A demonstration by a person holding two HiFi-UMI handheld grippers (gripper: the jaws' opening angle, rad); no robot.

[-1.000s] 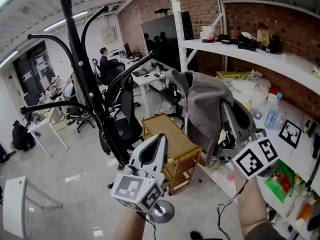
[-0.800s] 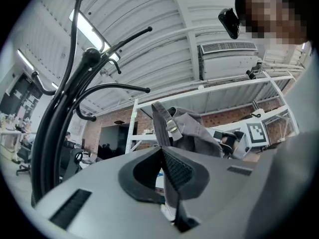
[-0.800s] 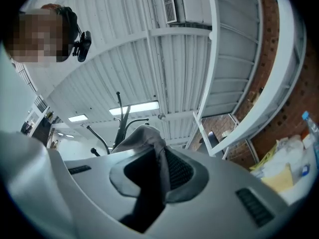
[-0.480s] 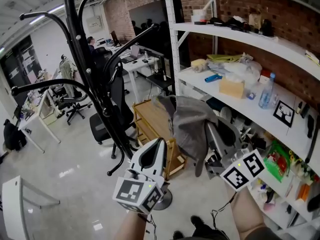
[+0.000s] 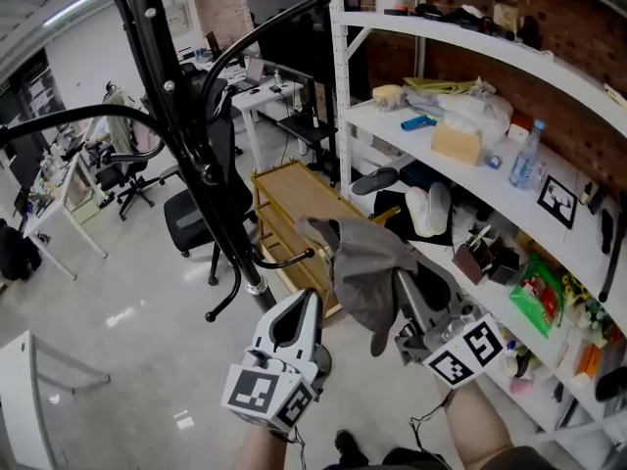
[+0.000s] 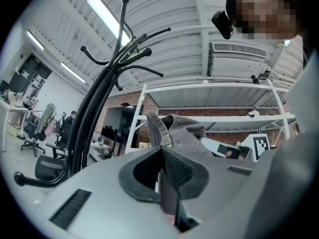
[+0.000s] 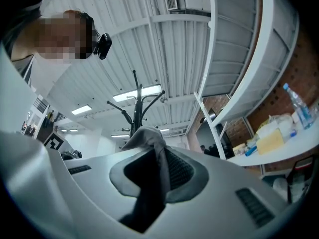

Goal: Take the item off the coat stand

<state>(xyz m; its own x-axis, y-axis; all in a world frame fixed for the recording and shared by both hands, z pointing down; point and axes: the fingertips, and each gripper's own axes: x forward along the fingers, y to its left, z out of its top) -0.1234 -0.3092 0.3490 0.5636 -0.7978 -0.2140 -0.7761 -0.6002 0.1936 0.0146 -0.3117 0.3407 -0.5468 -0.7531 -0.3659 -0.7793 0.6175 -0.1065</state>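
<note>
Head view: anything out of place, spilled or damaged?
Nothing spilled or damaged. One thing stands out: the grey garment is off the coat stand and hangs bunched from the right tongs, which are clamped on a fold of it. The stand's hooks in view are bare.

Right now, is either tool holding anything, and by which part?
The right tool clamps the grey garment by a bunched fold of fabric; the rest drapes over it. The left tool holds nothing.
</note>
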